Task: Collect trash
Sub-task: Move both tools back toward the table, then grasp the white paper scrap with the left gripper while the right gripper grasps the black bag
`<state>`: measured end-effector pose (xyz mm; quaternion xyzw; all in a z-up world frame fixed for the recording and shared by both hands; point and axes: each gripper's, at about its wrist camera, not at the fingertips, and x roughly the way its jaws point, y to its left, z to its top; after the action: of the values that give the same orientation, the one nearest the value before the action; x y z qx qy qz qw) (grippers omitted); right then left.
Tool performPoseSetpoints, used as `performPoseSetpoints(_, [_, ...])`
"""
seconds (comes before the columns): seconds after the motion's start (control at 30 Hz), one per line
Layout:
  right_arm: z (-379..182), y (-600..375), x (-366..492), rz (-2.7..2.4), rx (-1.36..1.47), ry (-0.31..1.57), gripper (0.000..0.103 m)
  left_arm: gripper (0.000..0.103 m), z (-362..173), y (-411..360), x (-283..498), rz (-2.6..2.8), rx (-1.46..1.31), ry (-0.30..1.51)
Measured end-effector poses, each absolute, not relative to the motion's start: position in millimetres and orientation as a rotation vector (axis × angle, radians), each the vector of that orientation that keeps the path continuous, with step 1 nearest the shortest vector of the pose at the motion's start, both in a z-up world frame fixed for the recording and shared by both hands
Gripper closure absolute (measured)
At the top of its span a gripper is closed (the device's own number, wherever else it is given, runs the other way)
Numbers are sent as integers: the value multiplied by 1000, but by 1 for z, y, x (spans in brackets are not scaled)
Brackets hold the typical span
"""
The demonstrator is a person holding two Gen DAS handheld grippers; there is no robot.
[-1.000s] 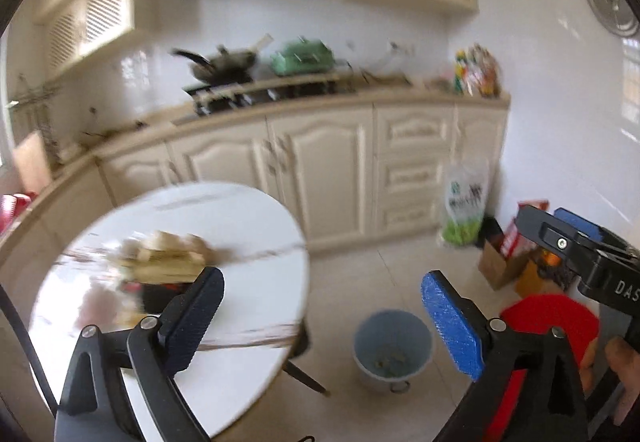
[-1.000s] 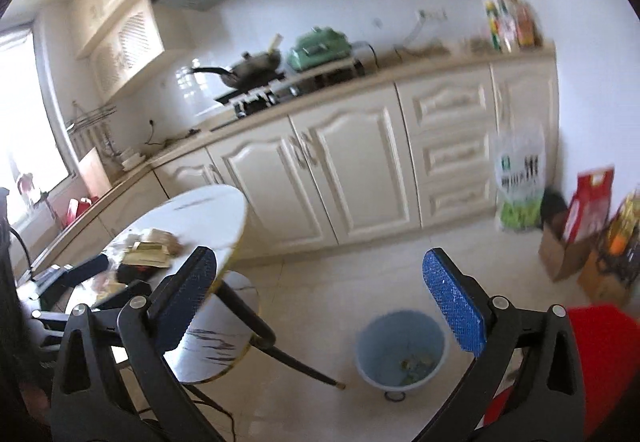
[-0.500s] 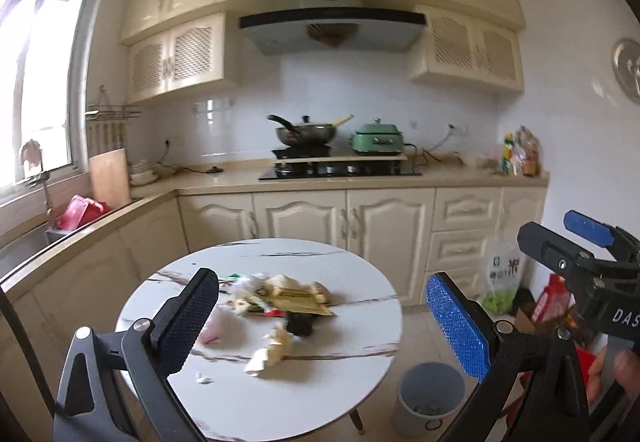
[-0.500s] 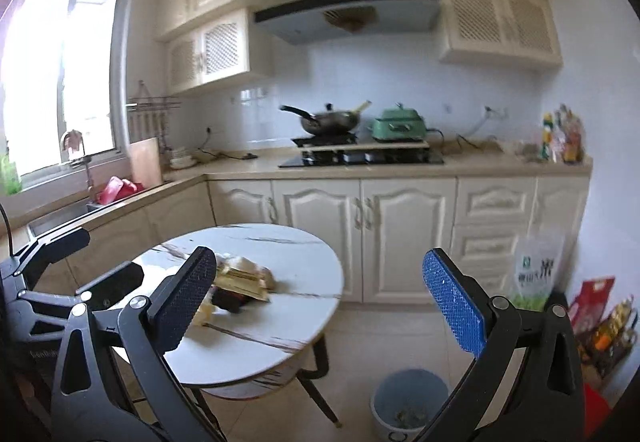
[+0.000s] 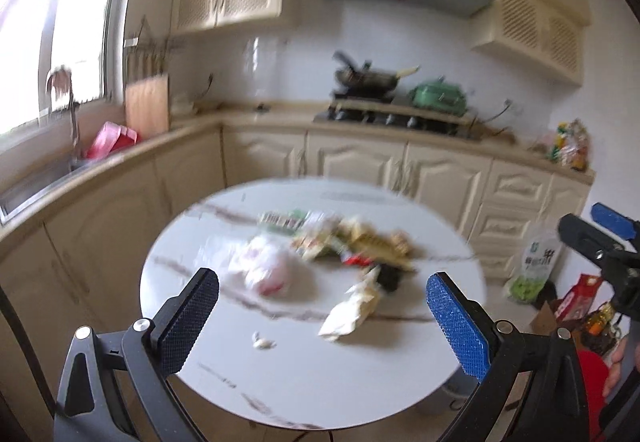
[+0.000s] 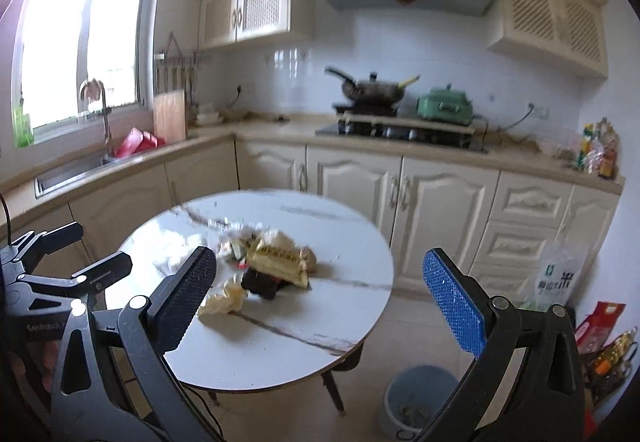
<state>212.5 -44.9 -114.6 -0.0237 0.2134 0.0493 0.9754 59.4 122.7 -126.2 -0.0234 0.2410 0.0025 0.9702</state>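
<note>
Both grippers, left gripper (image 5: 322,316) and right gripper (image 6: 320,294), hover with fingers apart, holding nothing. Trash (image 6: 276,262) lies heaped on the round tabletop (image 6: 320,322). The blue bin (image 6: 416,402) on the floor beside it holds a few scraps.

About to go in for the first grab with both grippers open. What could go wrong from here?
The trash pile is heaped and overlapping, so one pinch may drag neighbouring wrappers off the round table. The crumpled white wrapper lies apart and looks light; it could slip from the fingers. The blue bin stands on the floor beside the table, so a carried piece might drop short of it.
</note>
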Motion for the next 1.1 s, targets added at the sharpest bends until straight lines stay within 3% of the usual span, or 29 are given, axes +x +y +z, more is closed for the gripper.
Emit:
performPoseSetpoints(0.2, [-159, -45, 258, 111, -57, 547, 0, 1, -168, 123, 105, -6, -47, 643])
performPoseSetpoints(0.5, [-206, -51, 301, 118, -40, 663, 0, 4, -184, 104, 215, -86, -8, 780])
performPoseSetpoints(0.57, [-212, -53, 308, 116, -30, 678, 0, 12, -185, 106, 227, -83, -3, 791])
performPoseSetpoints(0.63, [-214, -52, 314, 119, -28, 689, 0, 32, -189, 107, 240, -91, -10, 818])
performPoseSetpoints(0.77, [-221, -45, 327, 140, -17, 712, 0, 48, -196, 110, 249, -106, -22, 831])
performPoseSetpoints(0.83, [-224, -38, 335, 162, -18, 724, 0, 76, -194, 118, 246, -101, -43, 821])
performPoseSetpoints(0.93, [-227, -24, 345, 200, -19, 737, 0, 83, -188, 136, 246, -110, -103, 806])
performPoseSetpoints(1.1, [-239, -1, 366, 267, 20, 778, 0, 83, -179, 167, 241, -61, -114, 767])
